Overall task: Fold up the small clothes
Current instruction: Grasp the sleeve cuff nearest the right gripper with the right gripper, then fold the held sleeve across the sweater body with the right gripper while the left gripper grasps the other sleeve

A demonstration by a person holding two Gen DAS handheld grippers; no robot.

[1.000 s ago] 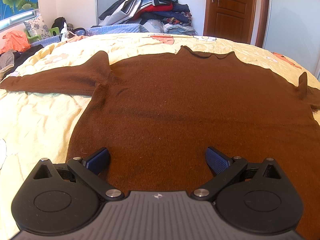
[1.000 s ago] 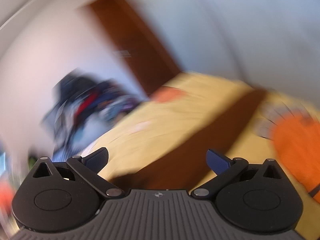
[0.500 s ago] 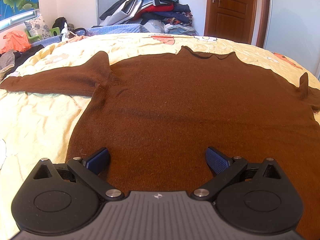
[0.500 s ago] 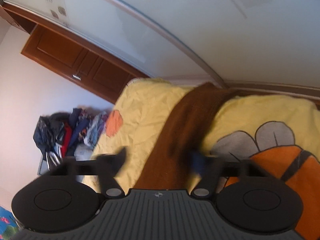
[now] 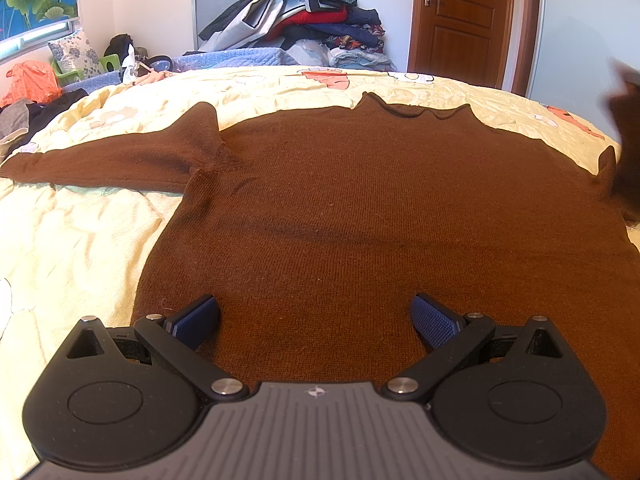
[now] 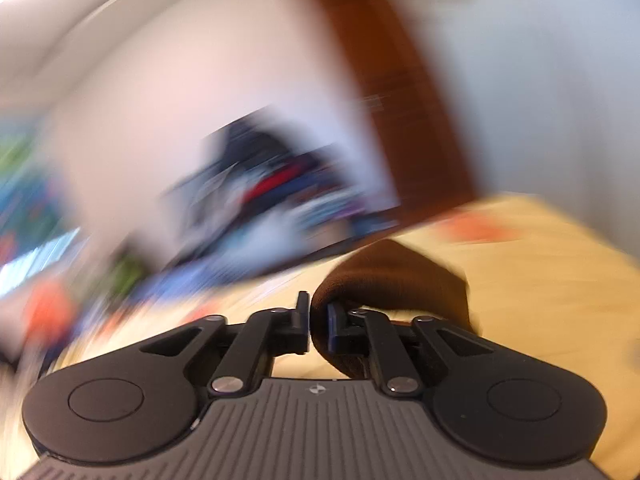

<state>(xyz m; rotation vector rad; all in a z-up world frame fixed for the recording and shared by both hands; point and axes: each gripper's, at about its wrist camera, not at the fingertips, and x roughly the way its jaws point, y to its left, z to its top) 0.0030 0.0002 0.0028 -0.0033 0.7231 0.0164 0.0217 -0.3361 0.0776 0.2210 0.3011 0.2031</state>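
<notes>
A brown knit sweater [image 5: 360, 208] lies flat on a yellow quilted bed [image 5: 80, 248], collar at the far side and its left sleeve [image 5: 104, 164] stretched out. My left gripper [image 5: 316, 320] is open and empty, low over the sweater's hem. My right gripper [image 6: 318, 320] is shut on the sweater's right sleeve [image 6: 392, 276], which bunches over its fingers above the bed. That lifted sleeve shows blurred at the right edge of the left wrist view [image 5: 626, 140]. The right wrist view is heavily motion-blurred.
A pile of clothes [image 5: 304, 20] sits beyond the bed's far side. A brown wooden door [image 5: 464, 20] stands at the back right. Clutter, a pillow and an orange bag [image 5: 28, 80] lie at the far left.
My right gripper has shut on the sweater's right sleeve and swung it up and inward. The left gripper and the sweater body have not moved.
</notes>
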